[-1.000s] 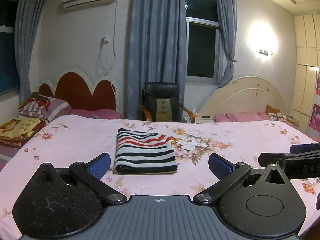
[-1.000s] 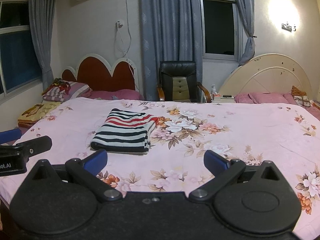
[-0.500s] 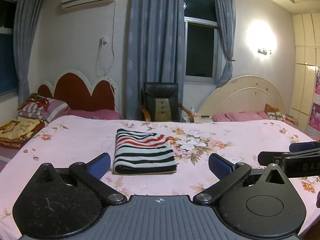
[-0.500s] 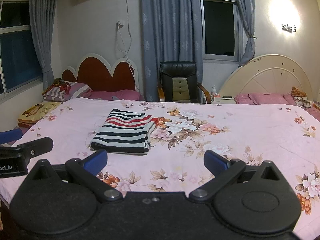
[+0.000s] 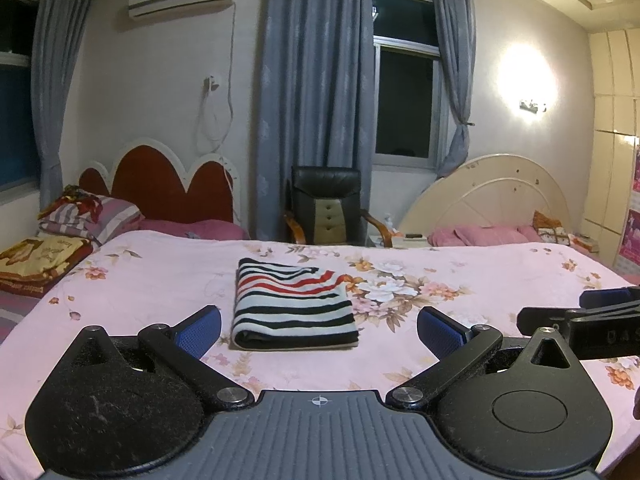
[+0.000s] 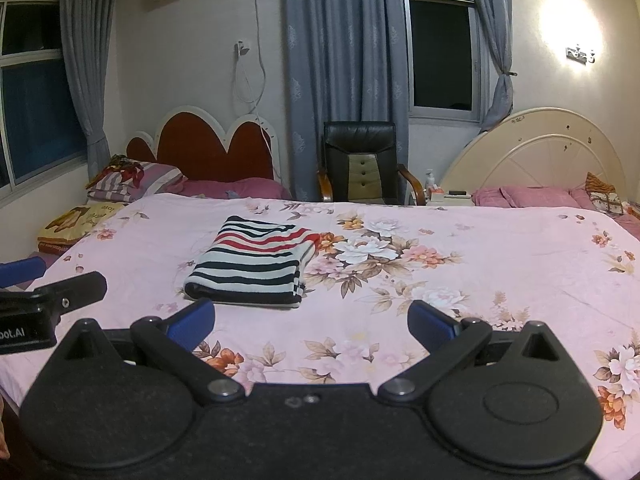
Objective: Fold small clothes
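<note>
While both tongs, left [image 5: 319, 330] and right [image 6: 311, 318], hang wide open w/ nothing held, the folded striped top [image 5: 291, 306] lies mid-bed [image 5: 500, 276], bare sheet all round. Nothing's shifted vs. 1 s ago.

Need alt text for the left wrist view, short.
A folded striped garment lies on a pink floral bedspread, just beyond the open left gripper, which holds nothing. The right gripper pokes in at the right edge.
</note>
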Demonstrator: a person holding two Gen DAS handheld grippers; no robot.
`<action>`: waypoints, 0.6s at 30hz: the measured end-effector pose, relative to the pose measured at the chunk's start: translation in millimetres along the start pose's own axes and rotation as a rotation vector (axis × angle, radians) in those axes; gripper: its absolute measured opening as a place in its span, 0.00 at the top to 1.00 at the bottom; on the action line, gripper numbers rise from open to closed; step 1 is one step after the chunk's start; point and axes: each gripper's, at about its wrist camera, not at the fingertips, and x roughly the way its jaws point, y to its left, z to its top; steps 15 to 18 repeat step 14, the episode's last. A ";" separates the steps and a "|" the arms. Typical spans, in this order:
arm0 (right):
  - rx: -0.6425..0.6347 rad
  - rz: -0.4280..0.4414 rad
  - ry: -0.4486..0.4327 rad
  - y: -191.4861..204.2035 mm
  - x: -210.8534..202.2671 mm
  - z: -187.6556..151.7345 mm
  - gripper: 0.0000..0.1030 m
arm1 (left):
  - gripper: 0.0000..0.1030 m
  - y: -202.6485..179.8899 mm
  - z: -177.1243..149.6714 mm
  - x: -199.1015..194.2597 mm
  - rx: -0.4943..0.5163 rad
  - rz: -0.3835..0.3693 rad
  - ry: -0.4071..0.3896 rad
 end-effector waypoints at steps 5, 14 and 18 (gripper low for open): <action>-0.001 0.003 0.001 0.0 -0.1 0.1 0.01 | 0.00 3.5 -1.7 2.3 -0.006 0.009 0.003; -0.010 0.018 0.003 3.8 -1.2 0.0 0.01 | 0.00 2.9 -2.6 1.8 0.005 -0.005 -0.011; -0.010 0.018 0.003 3.8 -1.2 0.0 0.01 | 0.00 2.9 -2.6 1.8 0.005 -0.005 -0.011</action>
